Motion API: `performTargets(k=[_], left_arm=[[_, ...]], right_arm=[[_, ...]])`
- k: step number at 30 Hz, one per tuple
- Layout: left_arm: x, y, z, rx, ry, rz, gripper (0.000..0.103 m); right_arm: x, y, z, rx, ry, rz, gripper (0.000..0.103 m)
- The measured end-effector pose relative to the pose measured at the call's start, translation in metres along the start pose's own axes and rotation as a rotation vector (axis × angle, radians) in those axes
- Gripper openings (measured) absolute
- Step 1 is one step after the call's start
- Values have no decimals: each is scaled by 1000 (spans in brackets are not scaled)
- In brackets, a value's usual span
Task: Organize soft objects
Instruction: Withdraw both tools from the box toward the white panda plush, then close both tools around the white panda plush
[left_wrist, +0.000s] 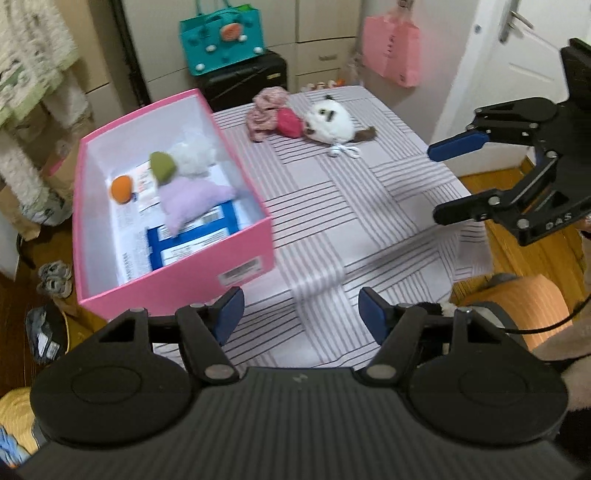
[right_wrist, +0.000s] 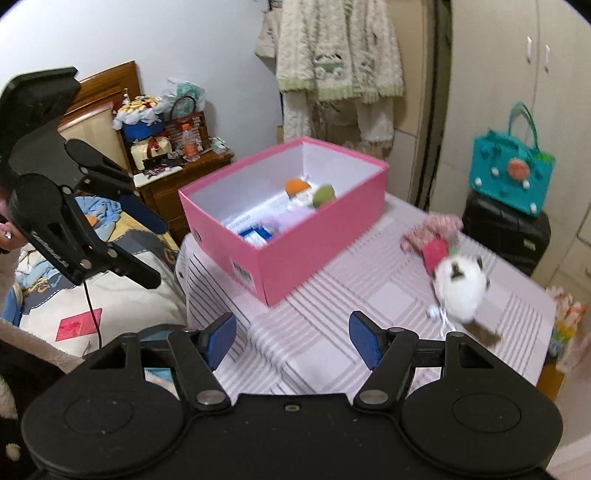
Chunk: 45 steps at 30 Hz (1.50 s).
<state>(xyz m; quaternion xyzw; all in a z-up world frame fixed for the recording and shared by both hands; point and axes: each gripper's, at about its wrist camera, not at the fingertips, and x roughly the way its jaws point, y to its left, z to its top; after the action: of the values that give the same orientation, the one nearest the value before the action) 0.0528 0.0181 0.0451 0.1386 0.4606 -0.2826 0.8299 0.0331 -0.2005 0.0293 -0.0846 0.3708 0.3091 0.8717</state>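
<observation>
White plush toy (right_wrist: 460, 291) just beyond right gripper (right_wrist: 291, 338), untouched.

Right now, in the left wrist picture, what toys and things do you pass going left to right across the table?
Pink box → pink floral cloth toy → white plush animal → right tool, open and empty.

a home bedroom: bed (right_wrist: 110, 295), nightstand (right_wrist: 177, 184), wardrobe (left_wrist: 314, 37).

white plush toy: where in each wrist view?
Left wrist: white plush toy upper centre, on the striped table, right of the pink box.
Right wrist: right of centre, blurred, right of the pink box.
Shared landmark: the pink box.
</observation>
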Motion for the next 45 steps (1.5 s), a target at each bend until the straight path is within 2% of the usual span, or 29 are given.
performTargets(k=[5,11,17,21,24,27,30,34,37,40,43,45], left_arm=[[15,-21,11,49,22,-46,69],[35,-42,24,75,20,-60,69],[55,-54,37,107,-63,-90,69],[70,-55,47,133,-120,-56,69],[77,-55,59,129,-167,-77,69],[86,-56,72,116,-198,-101,69],[91,-57,82,116,-250,-92,69],[95,-56,94,107,-323,-64,77],[104,-57,106,97,-334,-77,78],[119,-56,115,58,-323,-135,78],[131,-56,120,40,-323,-162,78],[136,-55,125,19,-352,-158,81]], right_arm=[[3,-14,-26,46,9,-31,73],[6,-26,-58,58,-19,-42,73],[9,-34,-70,23,-101,-54,73],[20,-41,-78,-20,-140,-109,73],[28,-55,-82,-10,-175,-82,77],[36,-67,-82,-11,-209,-91,79],[43,-79,-78,-10,-232,-102,80],[52,-97,-72,-8,-248,-129,83],[60,-110,-68,-27,-238,-152,83],[72,-125,-60,-20,-198,-196,83],[84,-144,-53,9,-174,-162,83],[90,-153,-51,-2,-182,-153,83]])
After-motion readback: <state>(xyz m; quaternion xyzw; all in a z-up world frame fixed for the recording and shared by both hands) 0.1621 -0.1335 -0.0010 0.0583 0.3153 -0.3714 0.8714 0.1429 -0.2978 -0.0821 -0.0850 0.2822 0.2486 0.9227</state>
